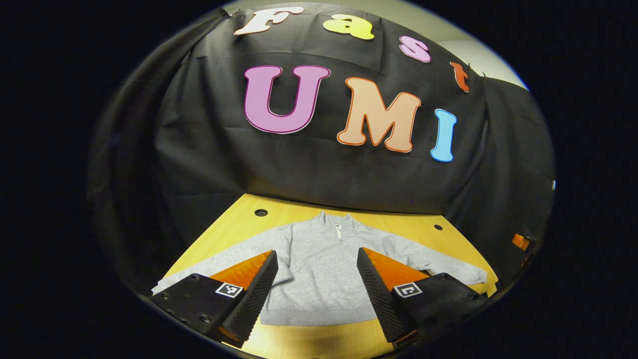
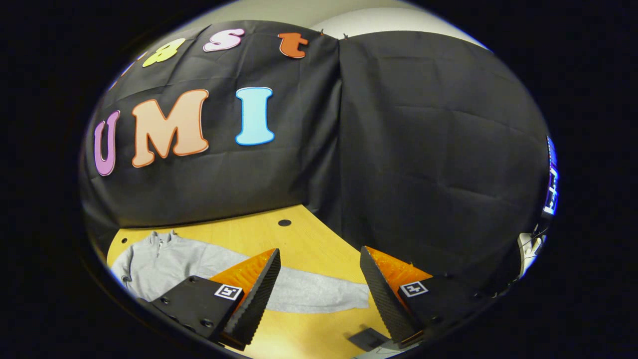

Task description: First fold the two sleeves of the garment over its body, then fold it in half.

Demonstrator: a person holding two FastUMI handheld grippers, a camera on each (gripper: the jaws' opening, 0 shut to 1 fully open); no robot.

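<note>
Both grippers, left gripper (image 1: 317, 262) and right gripper (image 2: 320, 262), are wide open and empty; we should pinch each sleeve (image 2: 319, 291) cuff of the sweater (image 1: 319, 269) on the desk (image 1: 239, 219).

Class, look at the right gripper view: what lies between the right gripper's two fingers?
Between the right gripper fingers: the grey garment's sleeve cuff end and bare wooden table, in the right gripper view.

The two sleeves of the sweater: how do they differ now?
In the left gripper view, one sleeve runs behind a finger of the left gripper; the other sleeve reaches toward the table edge. The first looks partly hidden, the second mostly visible. Both lie flat, unfolded, grey.
</note>
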